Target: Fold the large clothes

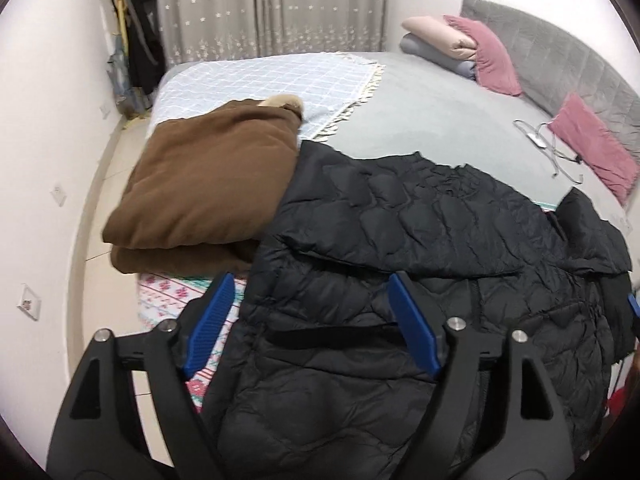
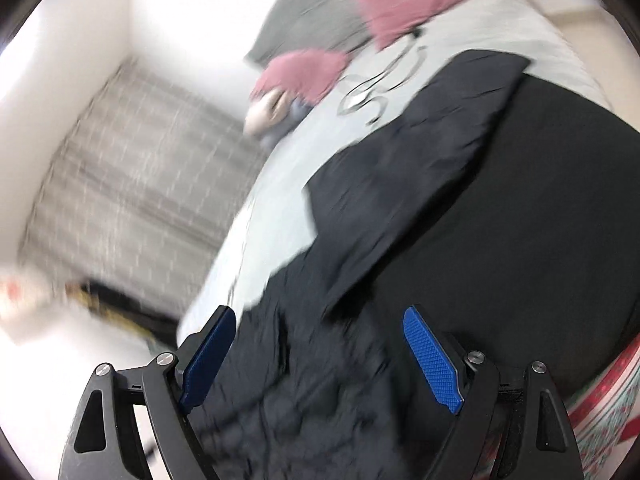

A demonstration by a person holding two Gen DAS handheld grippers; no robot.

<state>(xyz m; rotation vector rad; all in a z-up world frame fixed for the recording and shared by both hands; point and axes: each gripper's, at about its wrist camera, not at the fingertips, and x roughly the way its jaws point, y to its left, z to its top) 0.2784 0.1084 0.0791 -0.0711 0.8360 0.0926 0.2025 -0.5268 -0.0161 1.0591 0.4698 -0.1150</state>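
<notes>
Two tools hang over the bed (image 1: 420, 112), each spread wide with nothing pinched: the left tool (image 1: 312, 320) and the right tool (image 2: 320, 356), the latter's view blurred. Below them at 6 o'clock spreads the black quilted jacket (image 1: 400, 300), flat on the bed. At 10 o'clock, touching it, sits a folded brown garment (image 1: 200, 192). Pink pillows (image 1: 592, 148) lie at 2 o'clock. No containers show.

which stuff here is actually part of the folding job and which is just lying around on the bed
Part of the job:
- black puffer jacket, spread on the bed
- brown folded garment, beside it

Just lying about:
- pink pillows
- folded pink and grey bedding
- cable
- checked blanket
</notes>
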